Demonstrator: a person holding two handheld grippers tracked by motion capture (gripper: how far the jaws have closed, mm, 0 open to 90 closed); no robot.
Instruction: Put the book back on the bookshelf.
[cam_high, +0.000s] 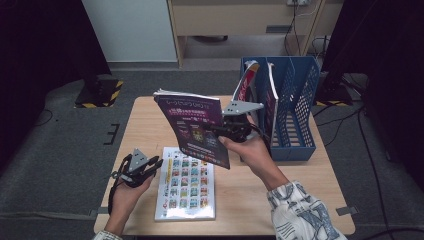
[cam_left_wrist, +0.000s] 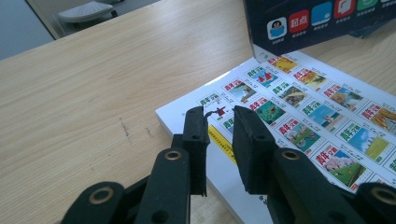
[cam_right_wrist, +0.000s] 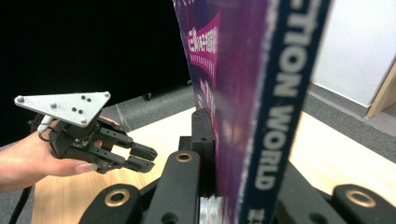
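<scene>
Right gripper (cam_high: 239, 131) is clamped on the spine of a purple book (cam_high: 196, 129), holding it upright above the wooden table (cam_high: 145, 125), just left of the blue file rack (cam_high: 292, 100). Left gripper (cam_high: 150, 167) sits empty, jaws a narrow gap apart, over the edge of a white picture-grid book (cam_high: 187, 185) lying flat.

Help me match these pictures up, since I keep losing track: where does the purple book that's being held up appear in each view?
High view: the purple book is at centre, tilted in the air above the table, clamped by the right gripper.
Left gripper view: its lower corner hangs at top right.
Right gripper view: its spine stands at centre, between the jaws.
Shared landmark: the wooden table.
</scene>
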